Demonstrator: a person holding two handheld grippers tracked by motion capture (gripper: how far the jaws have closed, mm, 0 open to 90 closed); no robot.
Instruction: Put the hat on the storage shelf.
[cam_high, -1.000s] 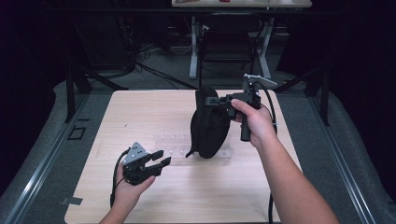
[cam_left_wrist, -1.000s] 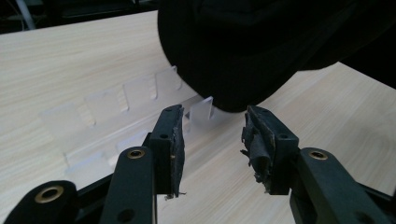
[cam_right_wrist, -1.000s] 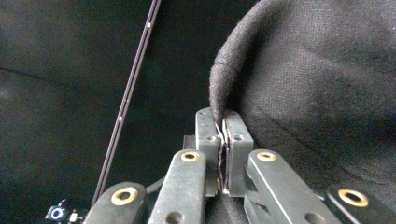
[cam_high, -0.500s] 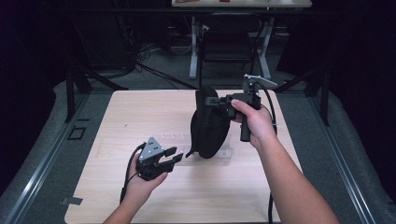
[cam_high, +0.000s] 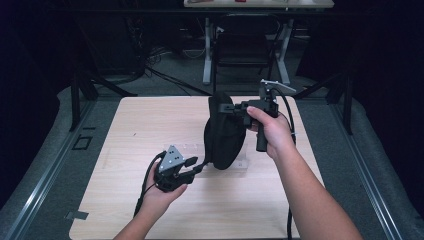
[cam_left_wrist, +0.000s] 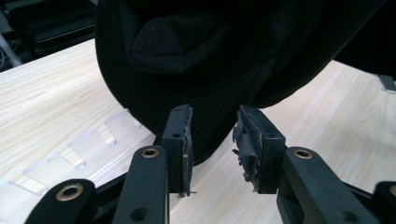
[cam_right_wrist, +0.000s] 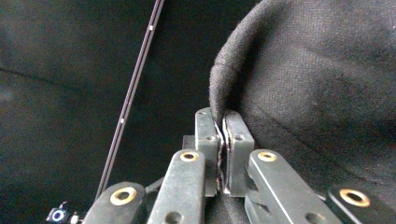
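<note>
From the high view we see the black cloth (cam_high: 223, 131) hanging above the middle of the table (cam_high: 130, 120), its top edge held up by the right gripper (cam_high: 231, 108) and its lower end down near the tabletop, just by a clear plastic piece (cam_high: 192, 150) lying flat there. That view is too small to show the grip itself; the right gripper view gives it close up: fingers (cam_right_wrist: 205, 140) closed tight on a folded hem of the cloth (cam_right_wrist: 322, 84), fabric pinched betw. the pads, dark background behind. The left gripper (cam_high: 196, 166) sits low at the cloth's bottom edge in the high view, but whether it has hold we can't tell from there. The left gripper view settles it: its fingers (cam_left_wrist: 180, 140) stand apart w/ the cloth's lowest fold (cam_left_wrist: 210, 70) hanging in the gap betw. them, pads not pressing on it. They've just been closing in on that fold. Same view also shows the clear plastic piece (cam_left_wrist: 70, 149) as a row of small transparent compartments on the table (cam_left_wrist: 46, 88), left of the fingers, and the worn, frayed pad on the right-hand finger.
</note>
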